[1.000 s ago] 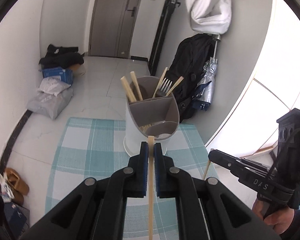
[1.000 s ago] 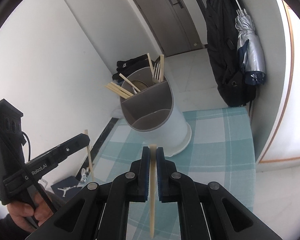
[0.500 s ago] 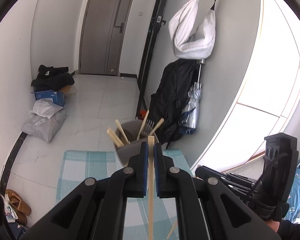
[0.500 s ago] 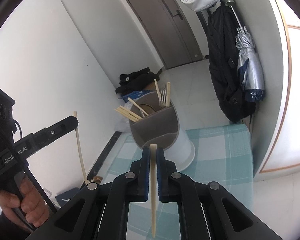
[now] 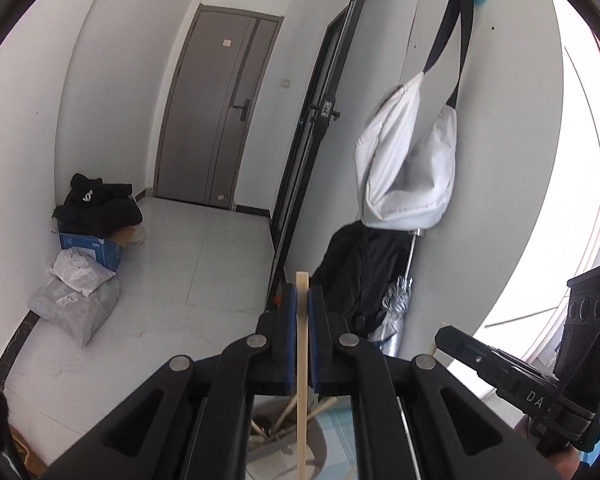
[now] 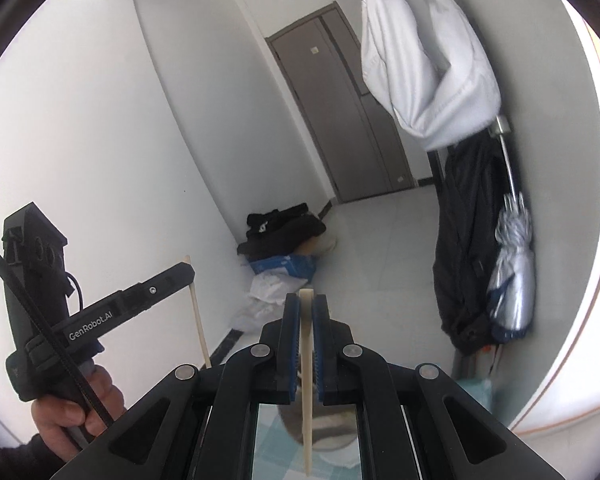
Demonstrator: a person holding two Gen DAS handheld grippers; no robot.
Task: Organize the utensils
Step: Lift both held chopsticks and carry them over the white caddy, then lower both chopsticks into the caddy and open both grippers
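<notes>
While both cameras tip up toward the hallway, each claw is clamped on a single chopstick held upright between its blue pads. The left gripper [image 5: 303, 300] pinches a wooden chopstick [image 5: 302, 380] a little below its squared top end, and the shaft runs straight down past the holder [image 5: 300, 446], whose rim shows low in the left view with other sticks leaning inside. The right gripper [image 6: 306, 308] nips a paler stick [image 6: 306, 380] the same way, its top just clear of the pads and its lower end hanging over what looks like the holder's striped rim and the checked cloth [image 6: 266, 436] beneath. From the right view the left gripper shows side-on at left, its stick hanging below the claw tip.

Judged from their look, the sticks are light, stiff and smooth, so weight is no worry but slip and swing are: a hold this near the top leaves a long free tail that can pivot between the pads. A firm, square pinch across the flat sides seems the safer hold. Which compartment each stick hangs over cannot be told, since the claws' own frames hide most of the holder. The thin tips look likely to catch on the divider or on sticks already stowed if lowered at a tilt
</notes>
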